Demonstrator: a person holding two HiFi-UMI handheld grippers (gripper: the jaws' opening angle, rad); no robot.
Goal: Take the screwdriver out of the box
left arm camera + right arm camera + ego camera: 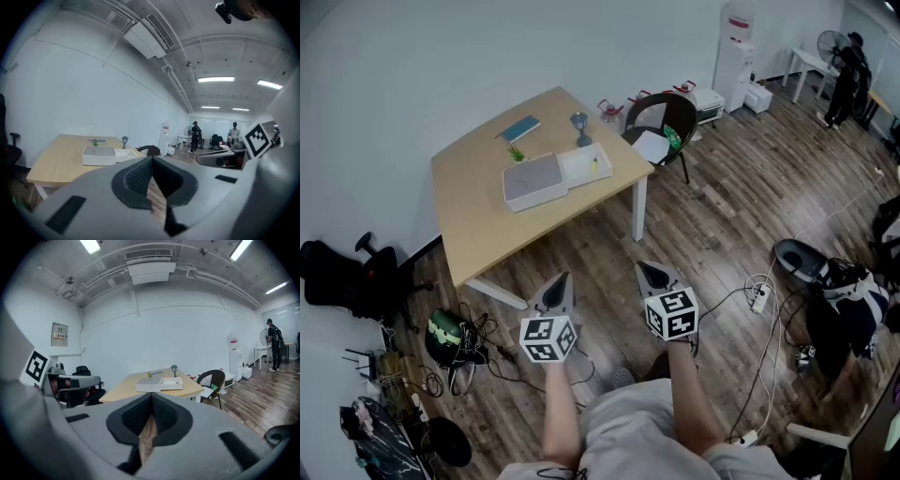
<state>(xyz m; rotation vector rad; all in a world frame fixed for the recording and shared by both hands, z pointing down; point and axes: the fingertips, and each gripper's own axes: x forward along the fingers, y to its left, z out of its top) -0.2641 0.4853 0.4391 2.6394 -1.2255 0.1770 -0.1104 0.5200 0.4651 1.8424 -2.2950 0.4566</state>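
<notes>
An open white box [551,175] lies on the wooden table [478,225] far ahead, with its grey-topped lid half to the left and its tray half to the right. A small yellow-green item [593,167] shows in the tray; I cannot tell if it is the screwdriver. The box [105,155] appears small in the left gripper view, and the box [159,384] also shows in the right gripper view. My left gripper [563,278] [152,158] and right gripper [645,269] [151,396] are held side by side over the floor, well short of the table. Both are shut and empty.
On the table stand a blue notebook [521,128], a small plant [517,153] and a little lamp [580,127]. A black chair [667,122] stands at the table's right corner. Cables and a power strip [759,298] lie on the wooden floor. A person [848,66] stands far right.
</notes>
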